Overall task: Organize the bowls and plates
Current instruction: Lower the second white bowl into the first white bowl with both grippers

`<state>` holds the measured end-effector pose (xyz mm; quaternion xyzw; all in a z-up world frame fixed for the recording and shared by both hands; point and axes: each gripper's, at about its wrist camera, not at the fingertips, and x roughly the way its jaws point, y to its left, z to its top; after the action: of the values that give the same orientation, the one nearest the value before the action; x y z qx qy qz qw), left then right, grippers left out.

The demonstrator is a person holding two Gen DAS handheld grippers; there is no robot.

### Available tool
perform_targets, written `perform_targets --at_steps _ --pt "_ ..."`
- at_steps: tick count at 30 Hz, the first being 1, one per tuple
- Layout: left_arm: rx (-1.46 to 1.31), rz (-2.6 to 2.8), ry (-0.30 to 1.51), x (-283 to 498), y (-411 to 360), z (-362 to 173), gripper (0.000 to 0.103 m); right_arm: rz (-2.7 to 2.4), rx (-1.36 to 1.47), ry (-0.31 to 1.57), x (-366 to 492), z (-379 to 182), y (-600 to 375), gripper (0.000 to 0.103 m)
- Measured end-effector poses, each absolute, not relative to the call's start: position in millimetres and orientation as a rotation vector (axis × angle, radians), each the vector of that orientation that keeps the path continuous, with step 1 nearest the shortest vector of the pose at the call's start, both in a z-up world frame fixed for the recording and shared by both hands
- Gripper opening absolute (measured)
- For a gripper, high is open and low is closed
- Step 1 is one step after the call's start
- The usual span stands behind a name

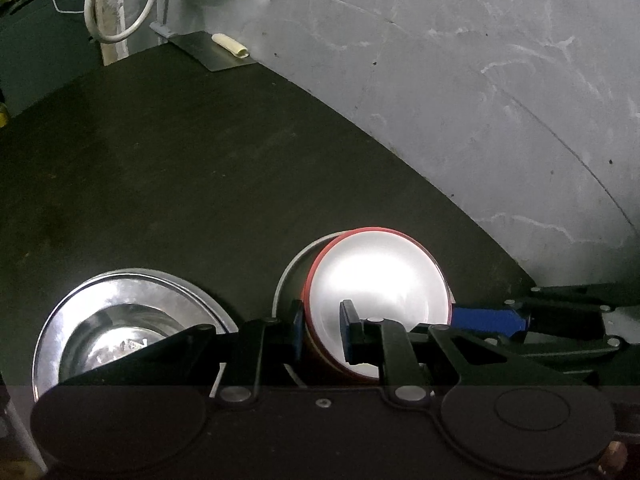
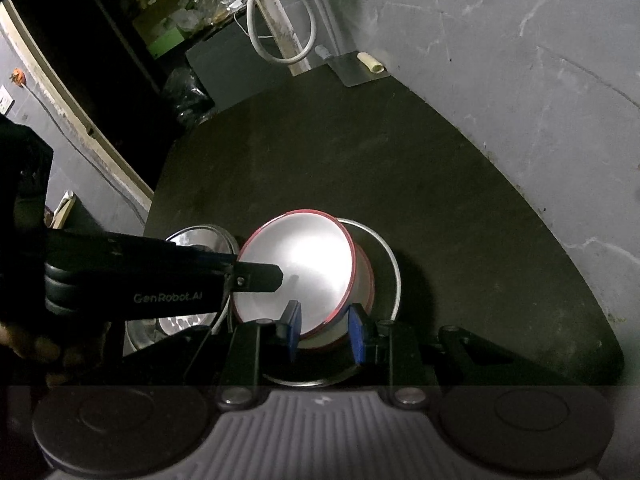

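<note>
A white bowl with a red rim (image 1: 376, 288) (image 2: 298, 268) is tilted above a steel plate (image 2: 390, 268) (image 1: 286, 276) on the dark round table. My left gripper (image 1: 322, 330) is shut on the bowl's rim, one finger inside and one outside; in the right wrist view its finger (image 2: 256, 276) reaches into the bowl from the left. My right gripper (image 2: 326, 330) is shut on the bowl's near wall; its blue pad (image 1: 486, 320) shows at the right in the left wrist view. A stack of steel bowls and plates (image 1: 120, 320) (image 2: 196, 240) stands to the left.
The dark table (image 1: 180, 180) (image 2: 360, 160) runs up to a grey wall (image 1: 480, 80) at the right. A metal sheet with a small white roll (image 1: 230, 46) (image 2: 372, 63) lies at the far edge. White cable (image 1: 120, 4) hangs behind.
</note>
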<state>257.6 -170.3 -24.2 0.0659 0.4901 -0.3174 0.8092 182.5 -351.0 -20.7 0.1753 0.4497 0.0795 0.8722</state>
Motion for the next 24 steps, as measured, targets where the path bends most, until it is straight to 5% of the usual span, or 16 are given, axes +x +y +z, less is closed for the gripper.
perform_targets --at_steps 24 --pt "0.180 -0.680 1.043 257.2 -175.5 -24.9 0.027 0.175 0.354 0.960 179.4 -21.7 -353.8 0.037"
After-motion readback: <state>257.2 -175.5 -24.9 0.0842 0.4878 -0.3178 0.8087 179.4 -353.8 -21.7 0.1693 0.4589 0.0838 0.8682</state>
